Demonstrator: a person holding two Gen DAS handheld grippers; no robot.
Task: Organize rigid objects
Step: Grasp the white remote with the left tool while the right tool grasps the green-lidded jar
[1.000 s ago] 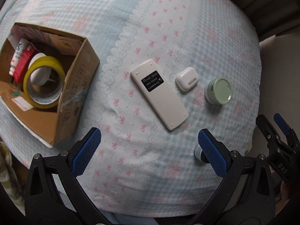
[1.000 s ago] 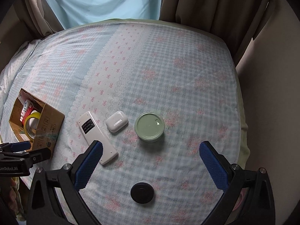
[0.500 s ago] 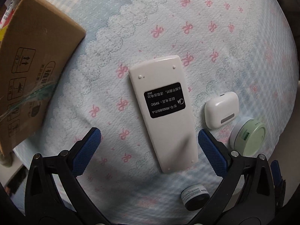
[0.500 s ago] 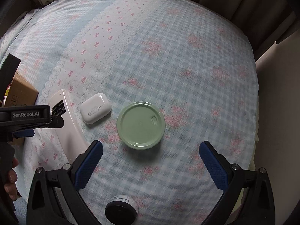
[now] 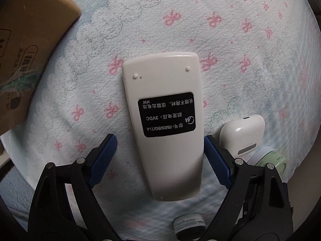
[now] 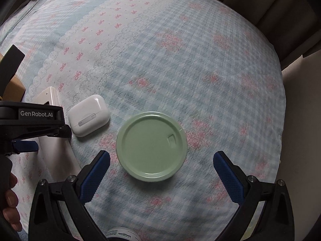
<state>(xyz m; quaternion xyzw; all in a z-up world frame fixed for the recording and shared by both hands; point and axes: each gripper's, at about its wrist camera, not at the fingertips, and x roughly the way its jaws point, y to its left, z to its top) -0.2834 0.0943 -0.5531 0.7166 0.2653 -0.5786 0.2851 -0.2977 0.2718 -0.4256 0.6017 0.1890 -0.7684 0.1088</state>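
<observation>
Here the left tool (image 5: 160, 156) straddles the remote (image 5: 166, 128), jaws spread, not yet clamped; the right tool (image 6: 161, 169), released, fronts the green lid (image 6: 151, 146).

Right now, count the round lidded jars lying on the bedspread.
2. The green-lidded jar lies right of the white earbud case, ahead of the right claw. A small dark jar sits nearest the camera, below the remote. Others may be hidden.
</observation>
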